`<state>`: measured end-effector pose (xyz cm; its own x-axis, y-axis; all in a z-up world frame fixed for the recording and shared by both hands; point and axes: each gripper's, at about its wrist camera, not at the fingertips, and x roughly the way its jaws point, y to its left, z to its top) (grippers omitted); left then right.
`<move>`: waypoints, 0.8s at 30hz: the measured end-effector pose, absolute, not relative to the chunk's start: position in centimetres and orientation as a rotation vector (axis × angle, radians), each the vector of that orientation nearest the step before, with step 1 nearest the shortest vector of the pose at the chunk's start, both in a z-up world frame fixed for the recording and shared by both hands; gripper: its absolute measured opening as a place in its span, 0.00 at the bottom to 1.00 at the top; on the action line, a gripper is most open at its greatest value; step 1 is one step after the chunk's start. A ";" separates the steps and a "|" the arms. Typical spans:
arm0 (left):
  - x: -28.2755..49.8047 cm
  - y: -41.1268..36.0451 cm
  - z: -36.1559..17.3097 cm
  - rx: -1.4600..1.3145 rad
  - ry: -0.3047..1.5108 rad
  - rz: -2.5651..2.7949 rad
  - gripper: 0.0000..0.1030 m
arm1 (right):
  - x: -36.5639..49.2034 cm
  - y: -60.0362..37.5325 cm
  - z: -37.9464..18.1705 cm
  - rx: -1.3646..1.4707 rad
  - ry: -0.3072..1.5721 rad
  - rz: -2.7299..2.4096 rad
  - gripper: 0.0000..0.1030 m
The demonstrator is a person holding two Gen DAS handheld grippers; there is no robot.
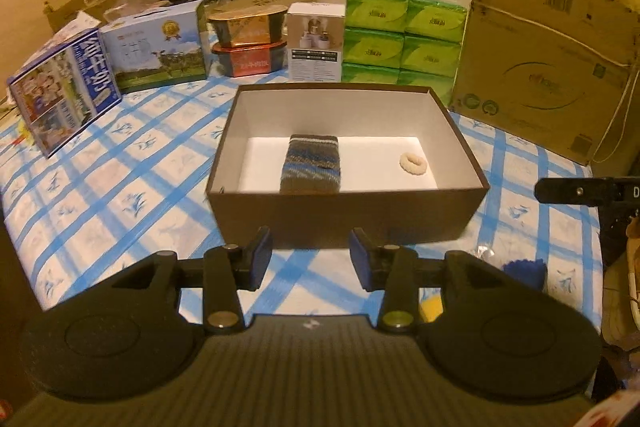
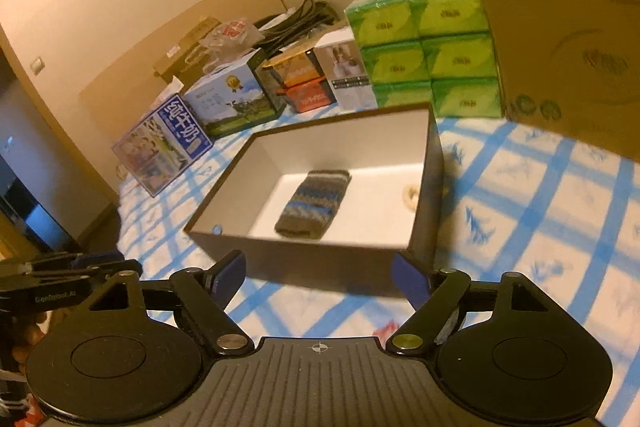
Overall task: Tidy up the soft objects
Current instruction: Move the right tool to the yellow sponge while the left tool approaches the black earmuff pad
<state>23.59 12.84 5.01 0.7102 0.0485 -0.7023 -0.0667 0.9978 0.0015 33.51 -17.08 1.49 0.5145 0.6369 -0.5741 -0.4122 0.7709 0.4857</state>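
An open brown box (image 1: 344, 217) with a white inside stands on the blue-checked table. In it lie a folded striped knit piece (image 1: 313, 163) in the middle and a small cream fluffy ring (image 1: 414, 159) at the right. Both show in the right wrist view too: the knit piece (image 2: 314, 203) and the ring (image 2: 411, 195), partly hidden by the box wall (image 2: 424, 211). My left gripper (image 1: 310, 259) is open and empty, just in front of the box. My right gripper (image 2: 318, 277) is open and empty, before the box's near right corner.
A blue soft item (image 1: 526, 269) lies on the table at the right of my left gripper. Behind the box stand milk cartons (image 1: 64, 91), tins (image 1: 250, 43), a white box (image 1: 316, 43), green tissue packs (image 1: 404, 39) and a large cardboard box (image 1: 540, 67).
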 end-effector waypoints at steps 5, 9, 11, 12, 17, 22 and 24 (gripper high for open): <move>19.6 12.6 5.2 -0.049 0.762 0.087 0.41 | 30.3 -18.4 1.5 0.317 0.810 0.645 0.80; 17.0 12.3 5.1 -0.071 0.755 0.106 0.41 | 27.7 -18.9 1.4 0.302 0.818 0.639 0.80; 16.0 12.2 4.9 -0.076 0.756 0.128 0.41 | 26.4 -19.0 1.4 0.277 0.812 0.633 0.80; 15.4 12.1 4.8 -0.076 0.756 0.138 0.41 | 25.8 -19.0 1.4 0.261 0.806 0.630 0.80; 13.2 12.1 4.5 -0.095 0.763 0.165 0.41 | 23.5 -19.3 0.8 0.242 0.822 0.633 0.80; 11.4 12.3 3.8 -0.116 0.779 0.180 0.41 | 22.2 -19.6 0.2 0.226 0.845 0.638 0.80; 10.8 12.3 3.4 -0.120 0.784 0.188 0.41 | 21.6 -19.6 0.0 0.215 0.850 0.635 0.80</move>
